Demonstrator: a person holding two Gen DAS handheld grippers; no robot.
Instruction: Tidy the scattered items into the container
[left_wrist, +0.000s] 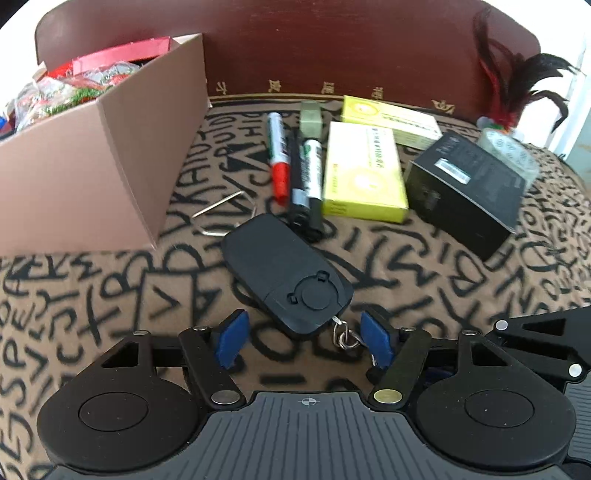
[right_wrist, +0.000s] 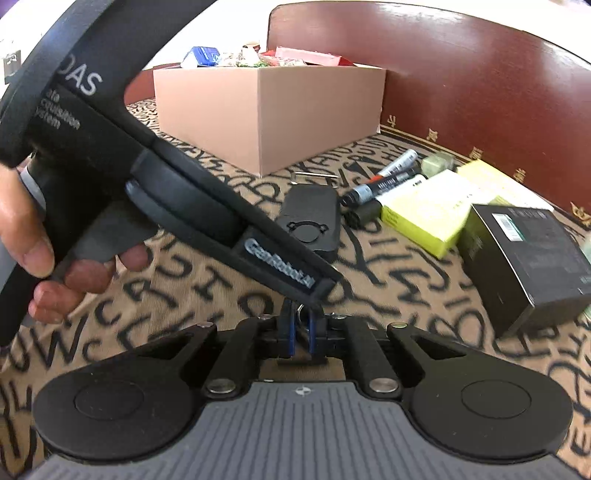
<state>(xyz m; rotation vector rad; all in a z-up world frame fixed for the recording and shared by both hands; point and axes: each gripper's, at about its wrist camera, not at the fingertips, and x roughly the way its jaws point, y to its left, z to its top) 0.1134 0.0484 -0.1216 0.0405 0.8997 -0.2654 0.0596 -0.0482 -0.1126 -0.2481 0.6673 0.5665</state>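
A black key fob (left_wrist: 284, 273) lies on the lettered cloth with its metal key ring (left_wrist: 345, 334) toward me. My left gripper (left_wrist: 304, 341) stands open, its blue pads (left_wrist: 232, 343) on either side of the fob's near end without touching it. In the right wrist view my right gripper (right_wrist: 301, 332) has its pads almost together with the ring (right_wrist: 303, 312) between them. The fob (right_wrist: 310, 218) shows just beyond. The cardboard box (left_wrist: 92, 166) (right_wrist: 266, 107), heaped with packets, stands at the left rear. A hand (right_wrist: 33, 236) holds the left tool, which crosses that view.
Behind the fob lie a few markers (left_wrist: 279, 158), two yellow cartons (left_wrist: 364, 173), a black box (left_wrist: 465, 192), a tape roll (left_wrist: 509, 151) and a feather shuttlecock (left_wrist: 506, 92). A hex key (left_wrist: 218, 210) rests by the box corner. A dark red headboard (left_wrist: 332, 48) closes the back.
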